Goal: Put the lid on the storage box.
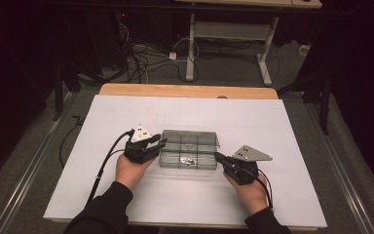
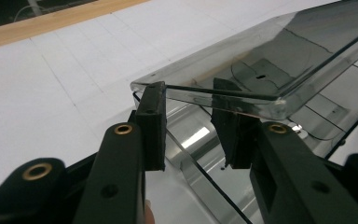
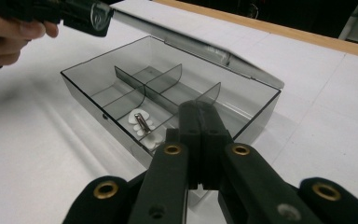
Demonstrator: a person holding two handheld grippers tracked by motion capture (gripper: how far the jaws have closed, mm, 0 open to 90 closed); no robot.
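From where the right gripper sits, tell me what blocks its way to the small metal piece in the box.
The near wall of the clear box stands between the shut right gripper and the metal piece. From above the compartment is open: the left gripper holds the lid up.

White-topped table point(image 1: 126, 195) — smoky clear compartment box point(image 1: 189, 151) directly on it

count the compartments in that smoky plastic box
6, in two rows of three inside the box: three along the hinged lid side, three nearer the right gripper, the near corners partly hidden.
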